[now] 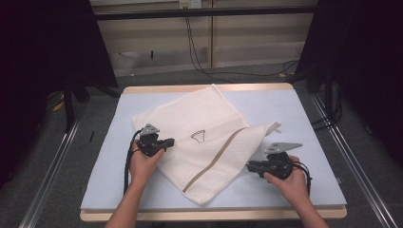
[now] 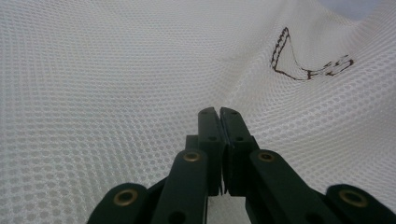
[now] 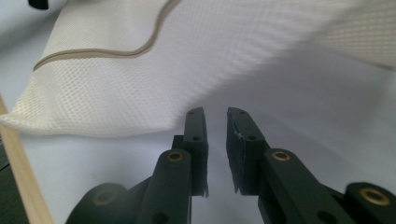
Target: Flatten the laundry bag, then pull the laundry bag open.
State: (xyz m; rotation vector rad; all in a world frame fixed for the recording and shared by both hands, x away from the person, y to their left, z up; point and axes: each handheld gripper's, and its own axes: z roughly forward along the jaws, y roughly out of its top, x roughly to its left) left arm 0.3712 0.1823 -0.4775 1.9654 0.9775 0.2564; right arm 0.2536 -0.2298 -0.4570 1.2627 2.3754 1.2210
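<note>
High view: cream mesh laundry bag with tan zipper band (image 1: 209, 147) lies skewed across the pale blue table (image 1: 304, 114). Left gripper (image 1: 167, 141) has its jaws together, pinching the mesh at the bag's left side, probably to anchor it. Right gripper (image 3: 215, 122) has jaws slightly apart, empty, just beside the right edge, likely positioned for regrasp.

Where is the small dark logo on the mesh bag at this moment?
In the high view, the logo sits near the middle of the mesh bag, right of the left gripper and just left of the tan stripe.
</note>
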